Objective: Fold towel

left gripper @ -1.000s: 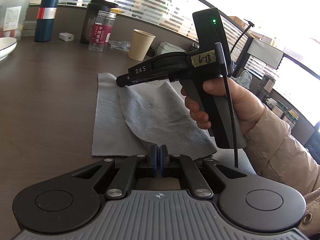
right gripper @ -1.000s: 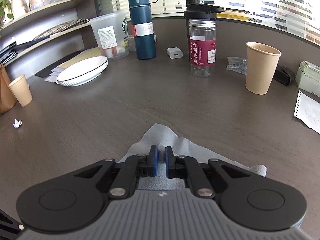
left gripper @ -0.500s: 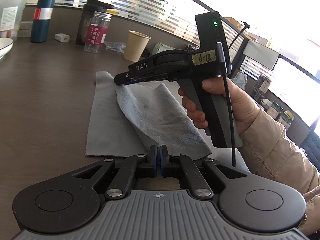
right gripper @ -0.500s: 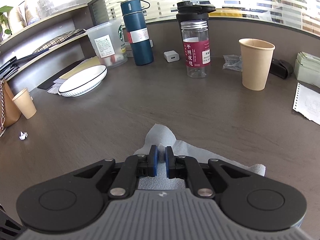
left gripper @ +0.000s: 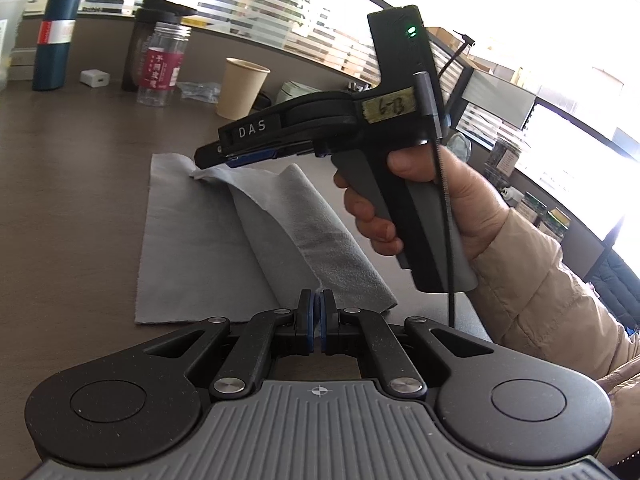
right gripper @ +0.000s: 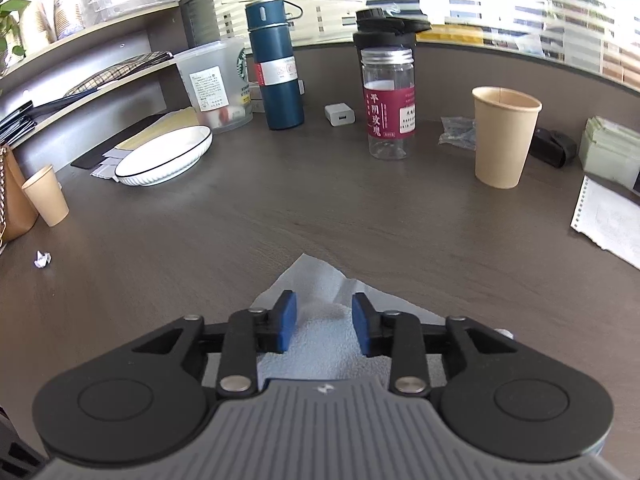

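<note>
While one grey towel (left gripper: 208,248) lies on the dark counter (right gripper: 360,216), its right half is lifted and rolled over toward the left. Two grippers work it. The left gripper (left gripper: 317,306) has its blue pads pressed together on the towel's near edge, though the cloth between them shows only as a thin sliver. The right gripper (right gripper: 324,322) has just been opening; its pads stand apart with the towel's far corner lying loose between them, untouched by either pad. One hand (left gripper: 432,204) in a beige sleeve (left gripper: 552,300) holds the right gripper's handle.

Along the counter's far edge stand one blue flask (right gripper: 276,76), one clear jar with a red label (right gripper: 388,104), one black-lidded bottle (right gripper: 384,28) mostly hidden behind the jar, one white charger (right gripper: 340,115) and one paper cup (right gripper: 502,136). A second, smaller paper cup (right gripper: 44,196) sits near the left edge, by one white dish (right gripper: 164,156). One sheet of paper (right gripper: 612,220) is cut off at the right edge.
</note>
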`<state>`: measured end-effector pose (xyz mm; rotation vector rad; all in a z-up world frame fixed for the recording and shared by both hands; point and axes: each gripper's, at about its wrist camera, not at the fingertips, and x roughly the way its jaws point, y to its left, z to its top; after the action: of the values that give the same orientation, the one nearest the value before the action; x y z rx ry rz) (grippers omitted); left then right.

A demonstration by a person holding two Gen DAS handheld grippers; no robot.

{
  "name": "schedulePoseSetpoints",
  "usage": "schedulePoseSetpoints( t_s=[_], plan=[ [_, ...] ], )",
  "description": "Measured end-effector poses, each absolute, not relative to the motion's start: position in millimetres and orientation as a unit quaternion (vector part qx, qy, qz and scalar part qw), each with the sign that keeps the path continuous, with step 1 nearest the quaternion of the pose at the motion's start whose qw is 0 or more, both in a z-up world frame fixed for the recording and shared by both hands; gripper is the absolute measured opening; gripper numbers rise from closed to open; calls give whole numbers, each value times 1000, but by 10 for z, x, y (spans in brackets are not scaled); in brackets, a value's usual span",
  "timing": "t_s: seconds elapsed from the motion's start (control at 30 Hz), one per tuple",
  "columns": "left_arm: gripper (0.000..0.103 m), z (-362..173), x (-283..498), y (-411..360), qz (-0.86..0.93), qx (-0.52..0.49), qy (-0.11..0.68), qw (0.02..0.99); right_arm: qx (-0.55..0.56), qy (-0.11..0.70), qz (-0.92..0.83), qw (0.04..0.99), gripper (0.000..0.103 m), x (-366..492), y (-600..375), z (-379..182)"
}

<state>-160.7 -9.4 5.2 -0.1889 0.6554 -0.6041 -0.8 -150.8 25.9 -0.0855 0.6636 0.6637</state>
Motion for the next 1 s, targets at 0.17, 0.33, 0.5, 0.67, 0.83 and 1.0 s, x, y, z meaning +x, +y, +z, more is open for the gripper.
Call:
schedulePoseSetpoints(
  t_s=[0.17, 0.33, 0.5, 0.67, 0.83, 1.0],
  plan=[
    [5, 47, -1590, -121, -294, -89, 318, 897, -60, 313, 324, 890, 35, -86, -1466, 277],
    [5, 48, -1569, -130, -295, -88, 318, 897, -98, 313, 325, 887, 35, -134, -1345, 236],
    [5, 45, -1574, -123, -296, -89, 318, 897, -120, 319, 308, 888, 20, -110, -1297, 171],
    [5, 50, -1587, -116, -296, -90, 316, 897, -111, 325, 299, 890, 6, -69, -1335, 153],
    [5, 70, -1610, -99, -296, -91, 310, 899, -62, 325, 307, 893, 6, -16, -1473, 232],
    [5, 128, -1638, -46, -293, -98, 300, 902, -52, 308, 308, 899, 6, -10, -1469, 341]
  ],
)
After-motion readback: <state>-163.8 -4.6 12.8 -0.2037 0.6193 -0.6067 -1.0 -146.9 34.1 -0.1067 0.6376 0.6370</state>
